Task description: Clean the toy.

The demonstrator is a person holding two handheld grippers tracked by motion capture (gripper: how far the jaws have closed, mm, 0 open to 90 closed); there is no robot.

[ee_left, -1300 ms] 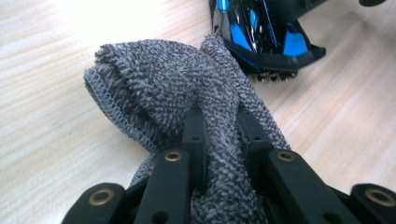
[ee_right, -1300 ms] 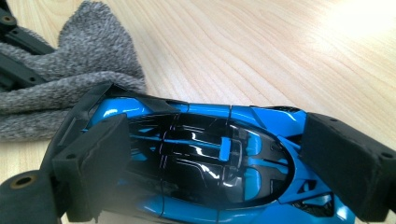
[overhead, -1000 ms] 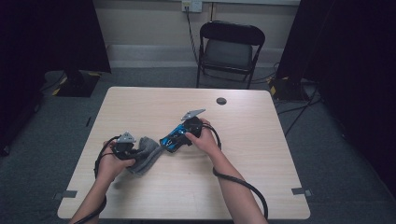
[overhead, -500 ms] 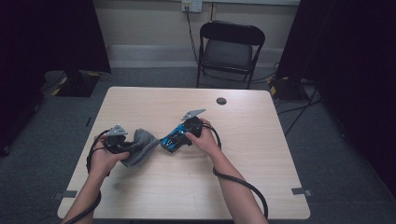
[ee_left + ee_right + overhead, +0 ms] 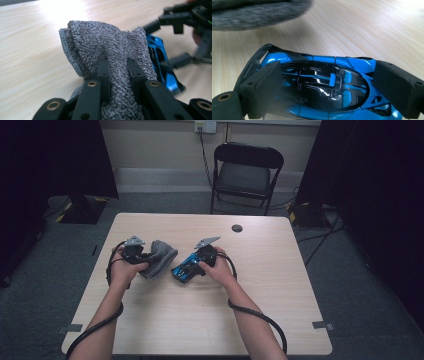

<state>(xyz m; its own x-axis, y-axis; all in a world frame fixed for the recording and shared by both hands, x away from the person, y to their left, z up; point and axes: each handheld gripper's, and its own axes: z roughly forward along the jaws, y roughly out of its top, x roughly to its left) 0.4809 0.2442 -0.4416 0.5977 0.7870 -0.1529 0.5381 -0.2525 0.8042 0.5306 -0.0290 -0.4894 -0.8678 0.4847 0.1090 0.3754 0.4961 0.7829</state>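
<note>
1. The blue toy car [image 5: 186,268] sits on the bench [image 5: 280,285], a little left of its middle and on the half nearer the person. In the high view its long axis runs on a diagonal, from lower left to upper right.
2. In the right gripper view the car [image 5: 322,87] lies crosswise between the two black jaws. Its dark glazed cabin faces up, and the end with the black wing points to that view's left.
3. The right hand-held gripper [image 5: 192,265] is closed on the car. One pad presses near the winged end and the other near the opposite end, so it clasps the car along its length. Whether the wheels rest on the bench or hang just above it cannot be told.
4. A grey terry cloth [image 5: 159,257] lies just to the left of the car in the high view. In the left gripper view the cloth [image 5: 110,47] stands up in a bunched fold, and the car's blue body [image 5: 160,62] shows right behind its right edge. Whether cloth and car touch cannot be told.
5. The left hand-held gripper [image 5: 119,72] has its jaws drawn narrow and pinches a fold of the cloth between them.
6. A small dark round thing [image 5: 237,228] lies near the bench's far edge, well apart from the car.
7. A black folding chair [image 5: 245,172] stands beyond the far side of the bench.
</note>
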